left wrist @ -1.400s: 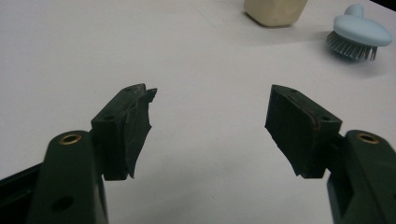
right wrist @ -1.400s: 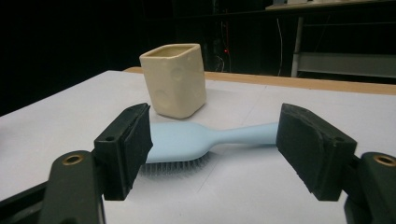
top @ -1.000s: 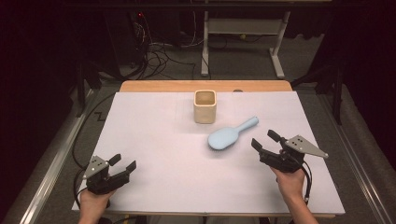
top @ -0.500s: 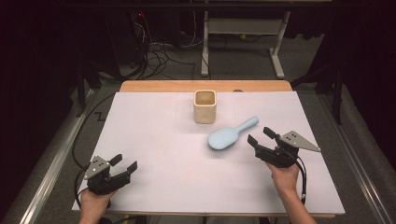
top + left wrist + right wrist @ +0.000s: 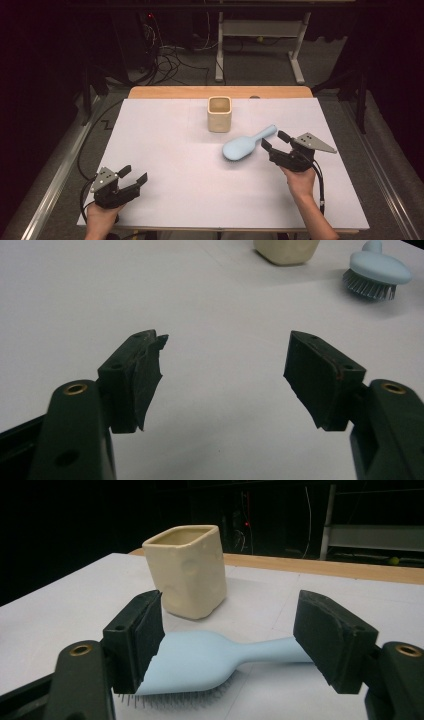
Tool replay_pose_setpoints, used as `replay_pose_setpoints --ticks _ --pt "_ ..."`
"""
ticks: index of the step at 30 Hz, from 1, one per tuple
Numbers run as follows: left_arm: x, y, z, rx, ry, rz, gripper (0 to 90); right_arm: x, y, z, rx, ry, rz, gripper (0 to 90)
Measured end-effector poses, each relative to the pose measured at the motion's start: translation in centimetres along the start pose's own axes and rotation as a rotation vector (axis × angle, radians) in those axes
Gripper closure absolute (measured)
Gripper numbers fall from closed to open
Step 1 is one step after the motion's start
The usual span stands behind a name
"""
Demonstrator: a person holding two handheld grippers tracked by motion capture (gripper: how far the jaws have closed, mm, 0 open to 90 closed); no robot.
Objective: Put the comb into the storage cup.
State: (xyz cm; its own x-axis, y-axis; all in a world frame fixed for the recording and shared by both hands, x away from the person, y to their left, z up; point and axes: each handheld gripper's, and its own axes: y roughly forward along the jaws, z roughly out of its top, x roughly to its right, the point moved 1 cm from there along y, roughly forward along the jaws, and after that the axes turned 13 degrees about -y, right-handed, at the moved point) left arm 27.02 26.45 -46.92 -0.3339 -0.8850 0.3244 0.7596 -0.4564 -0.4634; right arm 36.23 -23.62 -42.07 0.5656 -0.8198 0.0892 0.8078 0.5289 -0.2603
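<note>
In the right gripper view we see the brush (image 5: pixel 200 662) head partly hidden behind the left jaw, bristles cut by bottom edge; cup (image 5: pixel 286 250) cropped at top in left gripper view.

We see the right gripper (image 5: pixel 274 145) now closer to the blue brush (image 5: pixel 244 146) than a second ago (jaws spread, nothing gripped), its fingertips just beside the brush's head.

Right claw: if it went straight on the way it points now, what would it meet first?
Most likely the blue hairbrush, lying bristles down just ahead of the open right claw. The cream cup stands farther behind it. How close the brush is remains hard to judge.
</note>
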Motion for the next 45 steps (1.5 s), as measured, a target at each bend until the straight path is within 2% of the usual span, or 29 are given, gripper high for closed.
replay_pose_setpoints --ticks 13,20,26,34,37,45 --pt "0.0 0.1 0.0 -0.003 -0.003 0.000 31.3 0.2 1.4 1.0 -0.010 -0.008 0.004 29.1" --pt "0.0 0.1 0.0 -0.002 -0.006 -0.003 31.3 1.3 2.4 1.2 -0.069 0.013 -0.009 30.3" --pt "0.0 0.2 0.0 -0.005 -0.001 -0.003 31.3 1.8 3.2 1.6 -0.094 0.035 -0.001 30.7" --pt "0.0 0.1 0.0 -0.002 -0.001 -0.005 31.3 1.9 4.6 2.3 -0.125 0.033 0.016 32.4" --pt "0.0 0.1 0.0 -0.002 -0.001 -0.005 31.3 1.9 5.0 2.6 -0.158 0.027 0.013 35.3" --pt "0.0 0.1 0.0 -0.002 0.002 -0.005 31.3 2.1 5.8 3.3 -0.204 0.022 0.017 39.5"
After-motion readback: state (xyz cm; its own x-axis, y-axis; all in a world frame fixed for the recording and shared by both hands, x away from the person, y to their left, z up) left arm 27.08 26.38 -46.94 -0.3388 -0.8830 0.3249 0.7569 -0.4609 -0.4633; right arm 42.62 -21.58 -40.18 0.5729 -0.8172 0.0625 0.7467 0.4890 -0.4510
